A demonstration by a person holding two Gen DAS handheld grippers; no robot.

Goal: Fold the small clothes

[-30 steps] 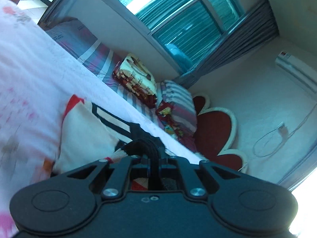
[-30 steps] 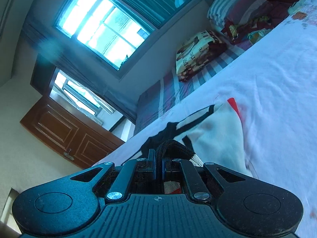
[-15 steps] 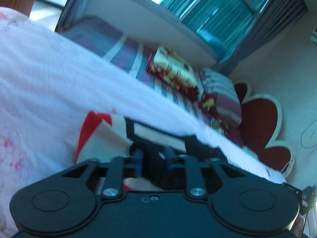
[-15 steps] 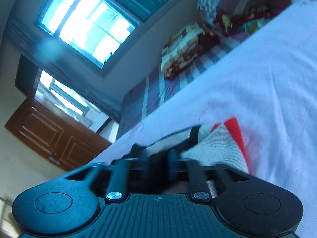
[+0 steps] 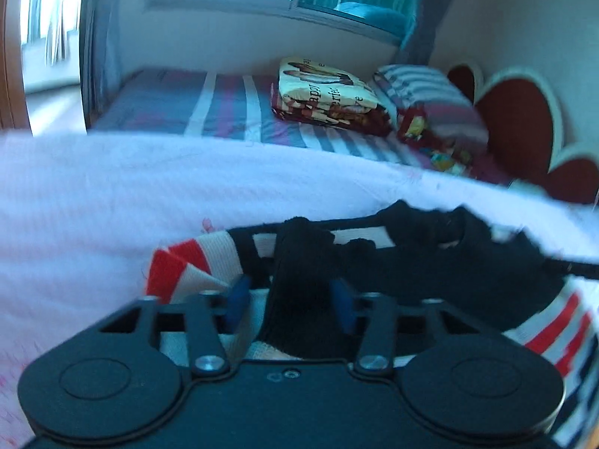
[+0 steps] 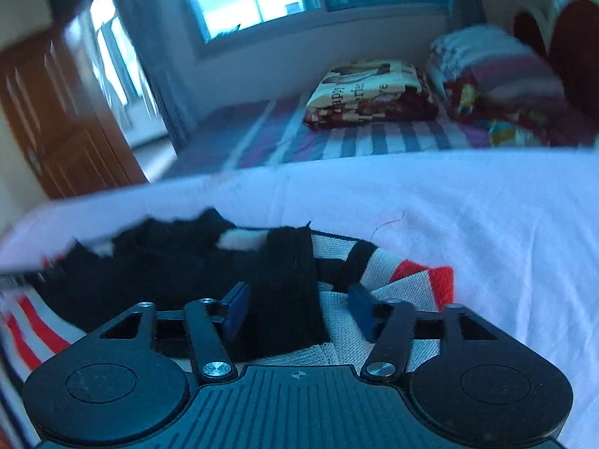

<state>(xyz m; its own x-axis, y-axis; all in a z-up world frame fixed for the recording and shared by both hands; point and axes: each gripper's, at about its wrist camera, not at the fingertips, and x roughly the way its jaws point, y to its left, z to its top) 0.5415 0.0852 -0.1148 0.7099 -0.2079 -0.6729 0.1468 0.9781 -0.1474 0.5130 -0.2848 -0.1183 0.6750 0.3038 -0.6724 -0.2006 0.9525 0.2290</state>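
Observation:
A small knit garment, black with white and red stripes, lies on the pale pink bed sheet [image 5: 93, 202]. In the left wrist view its black ribbed band [image 5: 299, 292] runs between the blue pads of my left gripper [image 5: 290, 299], whose jaws stand apart. In the right wrist view the black band [image 6: 284, 292] lies between the spread blue pads of my right gripper [image 6: 299, 307]. The red and white striped corner [image 6: 419, 280] lies just right of it. Both grippers sit low over the garment.
Beyond the pink sheet [image 6: 468, 224] is a striped mattress [image 5: 209, 108] with a folded printed blanket [image 5: 325, 93] and striped pillows [image 5: 430, 101]. A red headboard [image 5: 520, 119] stands at right, a window behind, a wooden door [image 6: 56, 119] at left.
Both grippers were shut on the black band a second ago; their jaws have opened. Both have tilted down level with the bed, and the garment now lies on the sheet.

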